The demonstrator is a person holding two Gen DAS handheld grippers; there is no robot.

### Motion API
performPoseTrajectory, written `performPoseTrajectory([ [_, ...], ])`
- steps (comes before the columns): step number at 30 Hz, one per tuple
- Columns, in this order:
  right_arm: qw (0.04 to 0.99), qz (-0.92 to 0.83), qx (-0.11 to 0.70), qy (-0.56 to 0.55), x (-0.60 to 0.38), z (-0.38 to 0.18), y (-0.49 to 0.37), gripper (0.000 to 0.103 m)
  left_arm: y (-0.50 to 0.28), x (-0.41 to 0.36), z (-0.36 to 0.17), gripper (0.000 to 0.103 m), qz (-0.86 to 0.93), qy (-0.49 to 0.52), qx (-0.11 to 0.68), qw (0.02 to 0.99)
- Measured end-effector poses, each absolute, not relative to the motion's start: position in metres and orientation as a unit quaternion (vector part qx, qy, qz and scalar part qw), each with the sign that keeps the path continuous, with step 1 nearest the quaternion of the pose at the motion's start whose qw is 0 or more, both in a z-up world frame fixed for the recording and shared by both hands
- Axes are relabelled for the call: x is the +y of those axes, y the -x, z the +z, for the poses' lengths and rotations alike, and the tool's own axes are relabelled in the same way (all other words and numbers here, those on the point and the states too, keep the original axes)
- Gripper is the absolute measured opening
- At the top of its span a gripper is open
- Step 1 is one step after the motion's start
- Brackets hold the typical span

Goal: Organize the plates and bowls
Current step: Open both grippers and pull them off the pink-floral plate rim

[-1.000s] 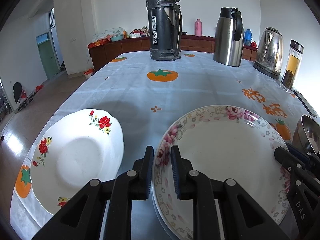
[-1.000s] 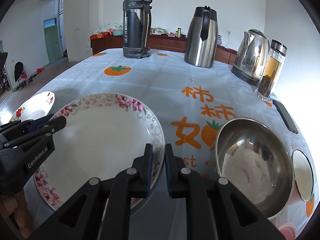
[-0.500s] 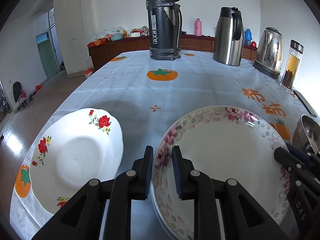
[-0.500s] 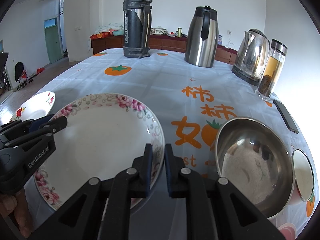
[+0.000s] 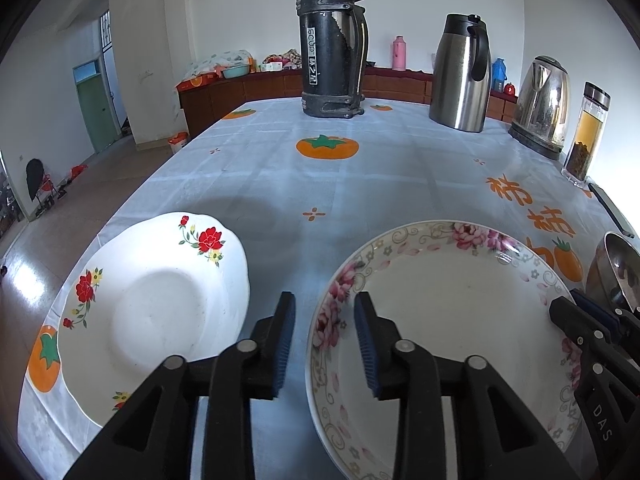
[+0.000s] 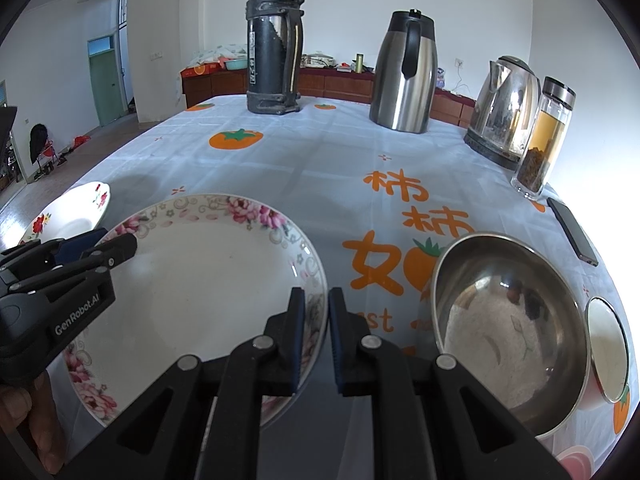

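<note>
Plates first: the pink-flowered plate (image 5: 444,320) lies on the table (image 5: 360,184) near its near edge, and it looks to sit on a second plate, though I cannot make out that lower one clearly. The red-flowered plate (image 5: 152,312) lies just beside it, toward the table's near left corner, not touching. The steel bowl (image 6: 508,316) sits toward the near right corner, with a small white-lined bowl (image 6: 606,354) touching its right side.

My left gripper (image 5: 325,340) straddles the left rim of the pink-flowered plate; its jaws are opening, and the pads no longer press on the rim between them. My right gripper (image 6: 316,336) has its jaws pinched narrow on the plate's right rim.

Along the far edge stand a black flask (image 5: 330,40) and a steel jug (image 5: 460,76); a kettle (image 5: 542,108), a glass tea bottle (image 5: 586,136) and a phone (image 6: 572,230) line the right edge.
</note>
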State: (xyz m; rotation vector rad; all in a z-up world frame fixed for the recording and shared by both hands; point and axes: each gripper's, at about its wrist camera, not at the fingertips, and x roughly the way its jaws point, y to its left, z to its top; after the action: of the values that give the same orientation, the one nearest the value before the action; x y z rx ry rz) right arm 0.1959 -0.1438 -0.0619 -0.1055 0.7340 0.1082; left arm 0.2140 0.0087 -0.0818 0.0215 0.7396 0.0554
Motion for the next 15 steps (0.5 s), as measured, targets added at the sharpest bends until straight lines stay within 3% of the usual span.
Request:
performPoseTrajectory([
  [3, 0.931, 0.055, 0.357, 0.048, -0.144, -0.061, -0.196, 0.013, -0.212, 0.008, -0.081, 0.05, 0.028, -0.011, 0.356, 0.934],
  [6, 0.937, 0.058, 0.343, 0.045, -0.145, -0.059, -0.191, 0.016, -0.211, 0.009, -0.08, 0.051, 0.029, -0.011, 0.354, 0.935],
  [8, 0.941, 0.062, 0.33, 0.047, -0.143, -0.056, -0.187, 0.024, -0.212, 0.01, -0.08, 0.053, 0.029, -0.009, 0.354, 0.935],
  [12, 0.947, 0.06, 0.309, 0.058, -0.138, -0.053, -0.181, 0.054, -0.21, 0.012, -0.079, 0.064, 0.032, -0.004, 0.348, 0.937],
  [15, 0.951, 0.058, 0.298, 0.06, -0.137, -0.05, -0.178, 0.055, -0.209, 0.012, -0.077, 0.066, 0.035, -0.006, 0.344, 0.938],
])
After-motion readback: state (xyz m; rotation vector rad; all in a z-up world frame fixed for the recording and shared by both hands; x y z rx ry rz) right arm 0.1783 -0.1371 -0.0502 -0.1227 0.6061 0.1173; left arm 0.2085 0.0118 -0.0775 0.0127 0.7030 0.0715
